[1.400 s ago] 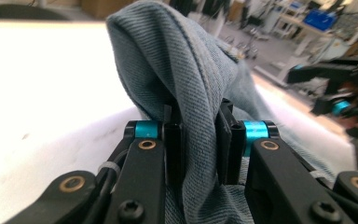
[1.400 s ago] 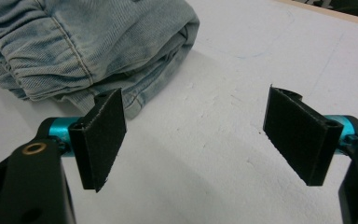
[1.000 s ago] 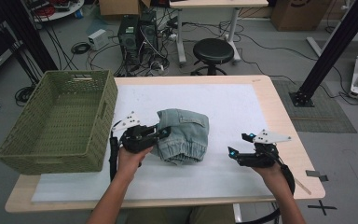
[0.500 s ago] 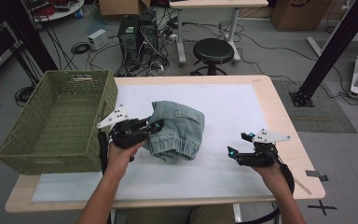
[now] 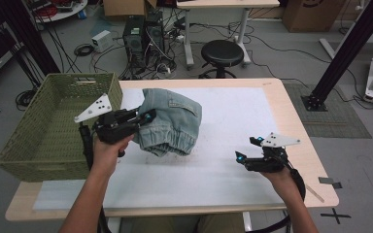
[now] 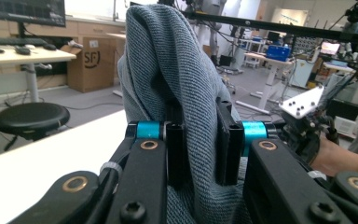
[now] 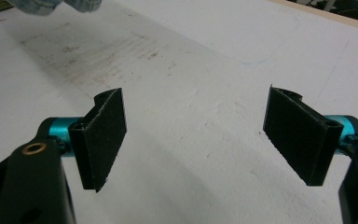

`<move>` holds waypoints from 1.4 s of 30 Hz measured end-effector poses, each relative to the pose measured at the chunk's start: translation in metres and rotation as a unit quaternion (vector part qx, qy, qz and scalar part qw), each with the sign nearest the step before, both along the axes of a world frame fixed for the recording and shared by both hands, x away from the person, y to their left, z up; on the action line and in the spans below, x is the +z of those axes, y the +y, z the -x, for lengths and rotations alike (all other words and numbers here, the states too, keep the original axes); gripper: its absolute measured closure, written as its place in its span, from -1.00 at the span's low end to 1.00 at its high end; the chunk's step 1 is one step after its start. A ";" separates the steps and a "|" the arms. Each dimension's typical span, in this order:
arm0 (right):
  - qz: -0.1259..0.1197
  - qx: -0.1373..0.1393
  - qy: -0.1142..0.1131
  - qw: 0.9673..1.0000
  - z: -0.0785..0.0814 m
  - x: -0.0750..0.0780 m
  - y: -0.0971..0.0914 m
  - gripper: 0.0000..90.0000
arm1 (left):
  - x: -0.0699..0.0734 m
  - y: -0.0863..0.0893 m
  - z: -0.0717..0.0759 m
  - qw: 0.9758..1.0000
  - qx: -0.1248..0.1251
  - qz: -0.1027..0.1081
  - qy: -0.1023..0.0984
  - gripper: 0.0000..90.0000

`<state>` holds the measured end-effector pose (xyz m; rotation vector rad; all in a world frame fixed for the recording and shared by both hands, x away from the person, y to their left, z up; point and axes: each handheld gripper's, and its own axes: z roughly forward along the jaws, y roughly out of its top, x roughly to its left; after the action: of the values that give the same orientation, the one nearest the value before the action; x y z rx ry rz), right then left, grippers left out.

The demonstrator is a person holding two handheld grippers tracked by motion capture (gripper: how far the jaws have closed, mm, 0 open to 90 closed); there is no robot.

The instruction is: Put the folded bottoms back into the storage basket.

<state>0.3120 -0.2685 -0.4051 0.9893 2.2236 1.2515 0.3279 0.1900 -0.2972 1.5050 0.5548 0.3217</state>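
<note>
Item: folded denim garment, light blue, with an elastic cuffed hem at its lower edge. Held clear of the desk, just right of the green woven basket and near its right wall; not yet over the basket's opening. In the left gripper view a thick fold of the denim is seen pinched between the two black jaws and rising above them

Left hand-held gripper: clamped on the garment's left edge, jaws narrow with cloth pressed between the pads; carried at about rim height of the basket

Right hand-held gripper: well to the right of the basket, low over the white desk mat, jaws spread wide with nothing between them, as confirmed in the right gripper view

Basket: seated on the desk's left end, interior seen bare

Progress, as judged: the garment is folded, gripped and lifted, so the pick-up is taken as done. Left to do, as judged: the bundle is to be carried leftward over the basket rim, lowered inside and released. The fold is held by one edge only, so some sagging or unfolding may be expected during the transfer
</note>
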 end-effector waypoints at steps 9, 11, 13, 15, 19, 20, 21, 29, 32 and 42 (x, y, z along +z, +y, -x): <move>0.000 -0.001 0.000 1.000 -0.001 0.002 0.001 -0.52 | 0.031 0.025 0.003 0.999 0.016 0.010 -0.027 0.72; 0.000 -0.002 0.002 1.000 -0.001 0.003 0.001 -0.52 | 0.040 0.032 0.004 0.999 0.021 0.010 -0.037 0.72; -0.002 -0.001 0.001 1.000 -0.001 0.003 0.001 -0.52 | 0.047 0.037 0.005 0.999 0.024 0.007 -0.042 0.72; -0.001 0.000 0.000 1.000 -0.001 0.004 0.002 -0.52 | 0.053 0.044 0.005 0.999 0.027 0.009 -0.045 0.72; 0.000 0.000 -0.001 1.000 -0.002 0.005 0.003 -0.52 | 0.063 0.060 0.007 0.998 0.042 0.010 -0.051 0.72; -0.001 0.000 0.002 1.000 -0.002 0.005 0.003 -0.52 | 0.064 0.063 0.007 0.998 0.044 0.011 -0.051 0.72; 0.001 0.000 0.002 1.000 -0.002 0.005 0.003 -0.52 | 0.066 0.068 0.008 0.997 0.048 0.011 -0.051 0.72; 0.002 0.003 0.001 1.000 -0.003 0.006 0.007 -0.52 | 0.073 0.099 0.012 0.996 0.073 0.020 -0.054 0.72; 0.001 0.002 0.002 1.000 -0.003 0.007 0.006 -0.52 | 0.074 0.111 0.015 0.995 0.083 0.024 -0.053 0.72; 0.004 0.003 0.000 1.000 -0.004 0.008 0.008 -0.52 | 0.072 0.143 0.023 0.992 0.113 0.034 -0.053 0.73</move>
<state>0.3164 -0.2606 -0.3969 0.9799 2.2313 1.2443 0.3045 0.3328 -0.2248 1.3531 0.6463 0.5496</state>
